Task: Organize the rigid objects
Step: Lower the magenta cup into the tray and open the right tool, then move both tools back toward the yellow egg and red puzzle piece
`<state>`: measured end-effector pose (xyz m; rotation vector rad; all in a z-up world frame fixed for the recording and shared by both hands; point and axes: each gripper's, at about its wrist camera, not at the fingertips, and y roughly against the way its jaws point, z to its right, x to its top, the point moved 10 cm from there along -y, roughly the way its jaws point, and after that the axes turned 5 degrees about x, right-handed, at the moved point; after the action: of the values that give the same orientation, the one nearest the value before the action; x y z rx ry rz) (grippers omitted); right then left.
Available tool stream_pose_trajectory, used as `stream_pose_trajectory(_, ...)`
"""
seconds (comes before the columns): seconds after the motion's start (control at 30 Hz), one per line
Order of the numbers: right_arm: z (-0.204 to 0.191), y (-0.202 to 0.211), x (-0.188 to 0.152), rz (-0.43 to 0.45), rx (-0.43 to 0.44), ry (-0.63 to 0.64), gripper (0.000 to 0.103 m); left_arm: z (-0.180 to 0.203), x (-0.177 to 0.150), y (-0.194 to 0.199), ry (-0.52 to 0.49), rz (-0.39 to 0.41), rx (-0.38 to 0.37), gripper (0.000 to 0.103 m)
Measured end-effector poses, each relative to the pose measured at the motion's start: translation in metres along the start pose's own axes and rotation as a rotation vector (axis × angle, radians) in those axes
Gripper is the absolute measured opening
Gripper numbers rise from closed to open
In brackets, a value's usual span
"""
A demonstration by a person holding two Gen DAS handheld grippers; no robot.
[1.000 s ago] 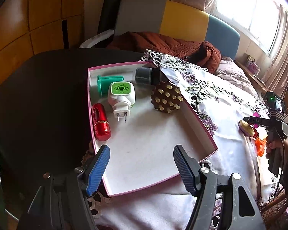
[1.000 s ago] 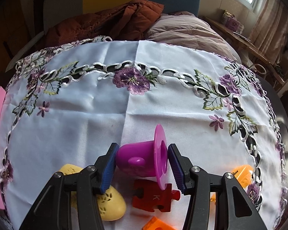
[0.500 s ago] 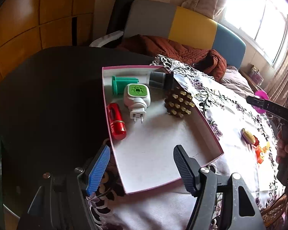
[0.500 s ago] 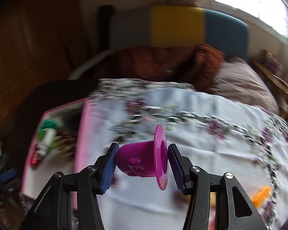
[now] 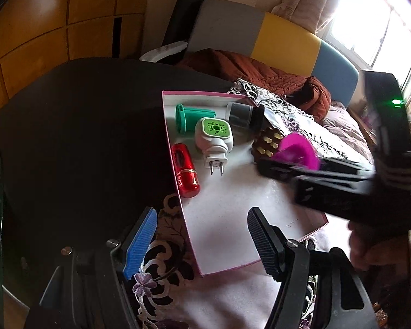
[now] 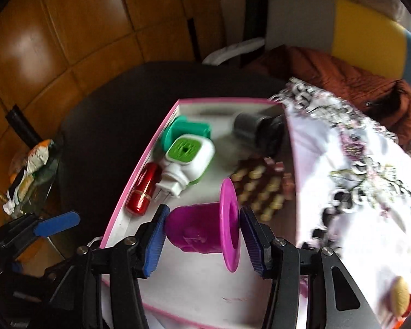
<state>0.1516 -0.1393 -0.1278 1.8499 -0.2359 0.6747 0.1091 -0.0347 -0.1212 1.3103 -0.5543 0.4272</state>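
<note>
Jaws clamped on a magenta cup point(image 6: 202, 230), the right gripper point(image 6: 202, 233) hovers over the pink-rimmed tray point(image 6: 139, 170) (left gripper point(image 5: 202, 244) empty, agape); lowering and release come next.

rust quilted jacket point(image 5: 263, 71) – on colour-block sofa point(image 5: 285, 41) | wood-panel wall point(image 6: 76, 24)

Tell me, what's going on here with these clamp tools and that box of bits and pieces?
A person is sorting small hard things into a shallow pink-edged box on a table. The right gripper is shut on a purple cup, held on its side above the box. Inside lie a red tube, a white and green plug-in, a green cup, a dark jar and a brown studded massager. The left gripper hangs open and empty at the box's near edge.
</note>
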Motion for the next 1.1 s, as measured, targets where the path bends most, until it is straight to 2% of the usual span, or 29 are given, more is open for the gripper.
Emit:
stream_pose_trajectory(0.1,-0.002,-0.021,0.0,-0.041,0.013,0.001,0.053,0.0,-0.001,-0.001,0.003,-0.004,0.0,0.07)
stream_pose_trajectory(0.17,0.001,-0.034,0.002,-0.055,-0.016,0.017,0.054,-0.001,-0.002,-0.002,0.002,-0.006,0.001,0.07)
stream_pose_trajectory(0.33,0.01,-0.044,0.005,-0.062,-0.037,-0.006,0.056,-0.001,-0.004,-0.002,-0.002,-0.009,-0.005,0.07)
stream_pose_trajectory(0.57,0.005,-0.029,0.0,-0.041,-0.013,0.0,0.065,0.0,-0.003,0.001,0.0,-0.001,-0.003,0.07)
stream_pose_trajectory(0.83,0.001,-0.007,-0.005,0.0,0.009,-0.015,0.067,0.003,-0.002,0.005,-0.011,0.007,0.001,0.07)
stream_pose_trajectory(1.1,-0.004,0.028,-0.01,0.067,0.006,0.002,0.073,0.011,-0.005,0.007,-0.038,0.007,0.005,0.07)
